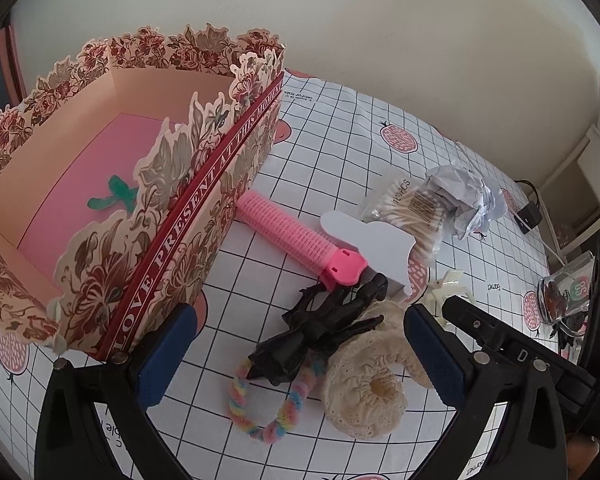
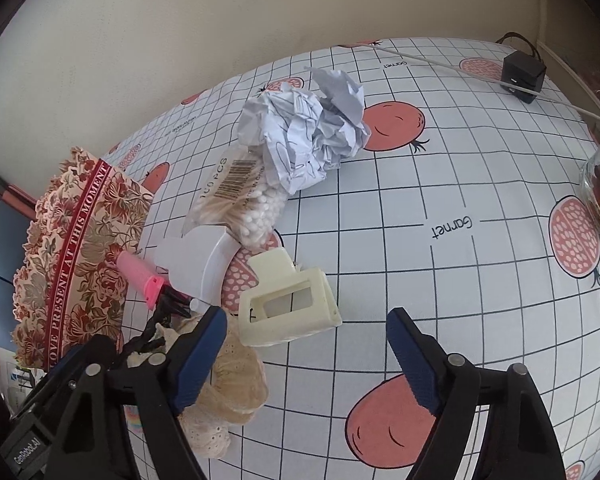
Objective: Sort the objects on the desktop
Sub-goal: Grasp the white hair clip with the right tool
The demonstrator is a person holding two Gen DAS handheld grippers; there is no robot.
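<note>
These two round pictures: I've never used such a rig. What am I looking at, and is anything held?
Each picture comes from a camera on hand-held tongs, looking along the blue-padded fingers. In the left view, the left tongs stand open over a black hair claw, a rainbow hair tie and a cream scrunchie, beside the floral box. In the right view, the right tongs are open near a cream hair clip. Cotton swabs and crumpled paper lie beyond. Nothing is held.

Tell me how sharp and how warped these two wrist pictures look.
Left wrist view: sharp, though the fisheye bends the checked tablecloth and the floral paper box, with dark corners. Right wrist view: sharp too, with the grid bulging around the crumpled white paper ball.
</note>
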